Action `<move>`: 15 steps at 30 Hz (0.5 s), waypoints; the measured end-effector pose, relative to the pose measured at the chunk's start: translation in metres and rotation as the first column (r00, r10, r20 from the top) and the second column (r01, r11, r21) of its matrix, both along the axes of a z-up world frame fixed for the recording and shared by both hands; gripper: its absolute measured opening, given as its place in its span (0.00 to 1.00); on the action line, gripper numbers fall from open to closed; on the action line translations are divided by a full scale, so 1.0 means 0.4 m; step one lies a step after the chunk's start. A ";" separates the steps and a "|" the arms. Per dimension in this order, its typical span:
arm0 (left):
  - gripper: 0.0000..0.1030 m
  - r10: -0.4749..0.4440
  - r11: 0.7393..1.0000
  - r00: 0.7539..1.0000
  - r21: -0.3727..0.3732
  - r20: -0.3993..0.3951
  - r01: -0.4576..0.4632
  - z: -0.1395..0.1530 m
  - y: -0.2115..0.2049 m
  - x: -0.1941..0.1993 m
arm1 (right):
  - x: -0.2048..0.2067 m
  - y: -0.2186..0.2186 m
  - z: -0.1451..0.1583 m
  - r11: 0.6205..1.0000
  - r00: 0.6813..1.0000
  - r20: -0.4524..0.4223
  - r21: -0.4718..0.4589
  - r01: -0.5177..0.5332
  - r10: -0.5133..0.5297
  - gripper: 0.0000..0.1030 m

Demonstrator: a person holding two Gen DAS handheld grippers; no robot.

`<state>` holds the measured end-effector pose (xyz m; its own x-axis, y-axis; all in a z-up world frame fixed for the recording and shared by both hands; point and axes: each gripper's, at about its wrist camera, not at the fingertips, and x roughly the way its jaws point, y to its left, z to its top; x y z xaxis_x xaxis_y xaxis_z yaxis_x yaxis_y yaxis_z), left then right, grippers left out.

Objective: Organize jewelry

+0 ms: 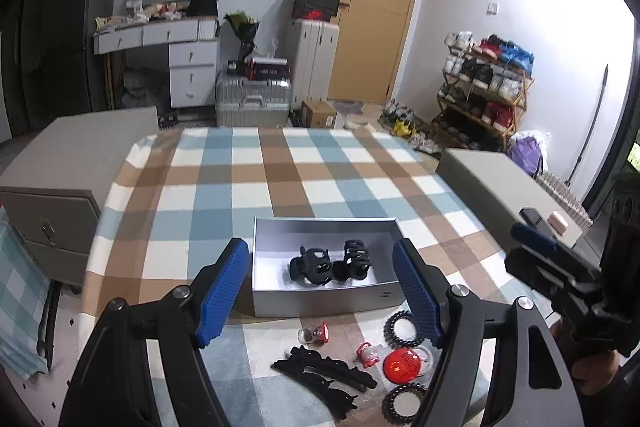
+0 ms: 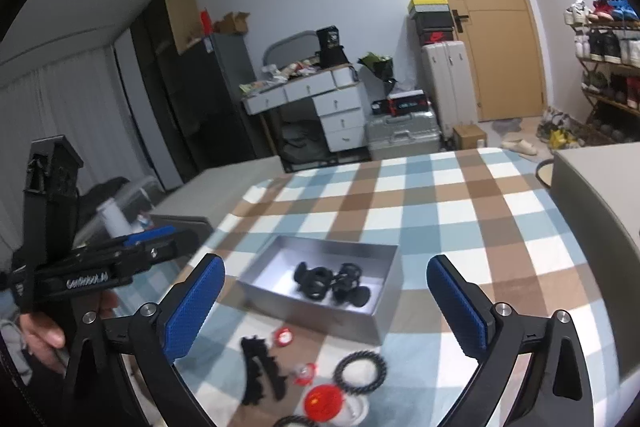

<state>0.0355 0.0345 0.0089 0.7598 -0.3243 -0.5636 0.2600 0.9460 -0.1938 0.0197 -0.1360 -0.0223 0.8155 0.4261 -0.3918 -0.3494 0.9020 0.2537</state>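
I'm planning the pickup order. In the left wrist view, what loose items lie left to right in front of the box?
long black clips → small red clip → round red badge

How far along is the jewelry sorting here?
Done: two black claw clips lie in the grey box. In hand: nothing; left gripper and right gripper are open. Left: long black clips, hair ties, red badge, small red pieces.

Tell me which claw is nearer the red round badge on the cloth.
Left, though narrowly. The left claw hangs above the loose pieces, the red badge under its right finger. The right claw hangs open further right and back; the badge lies below its gap.
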 end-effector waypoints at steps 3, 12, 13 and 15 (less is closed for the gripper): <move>0.82 0.033 0.999 0.999 -0.024 0.027 -0.032 0.000 0.012 -0.023 | -0.032 -0.004 0.004 1.000 0.999 0.034 -0.025 0.009 -0.008 1.00; 0.83 0.042 0.999 0.999 0.010 -0.033 -0.042 -0.107 0.017 -0.059 | -0.051 -0.008 -0.073 0.999 0.998 -0.054 -0.033 -0.017 0.015 1.00; 0.87 0.045 0.999 0.998 0.015 -0.038 -0.045 -0.116 0.017 -0.065 | -0.054 -0.009 -0.081 0.999 0.998 -0.062 -0.033 -0.024 0.022 1.00; 0.95 0.085 0.995 0.995 0.058 -0.045 -0.082 -0.154 0.019 -0.067 | -0.047 0.002 -0.112 0.998 0.995 -0.088 -0.031 -0.053 0.050 1.00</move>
<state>0.0085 0.0423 -0.0527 0.7551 -0.2275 -0.6149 0.1713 0.9737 -0.1500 0.0008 -0.1351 -0.0673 0.7547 0.4523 -0.4753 -0.3737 0.8918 0.2552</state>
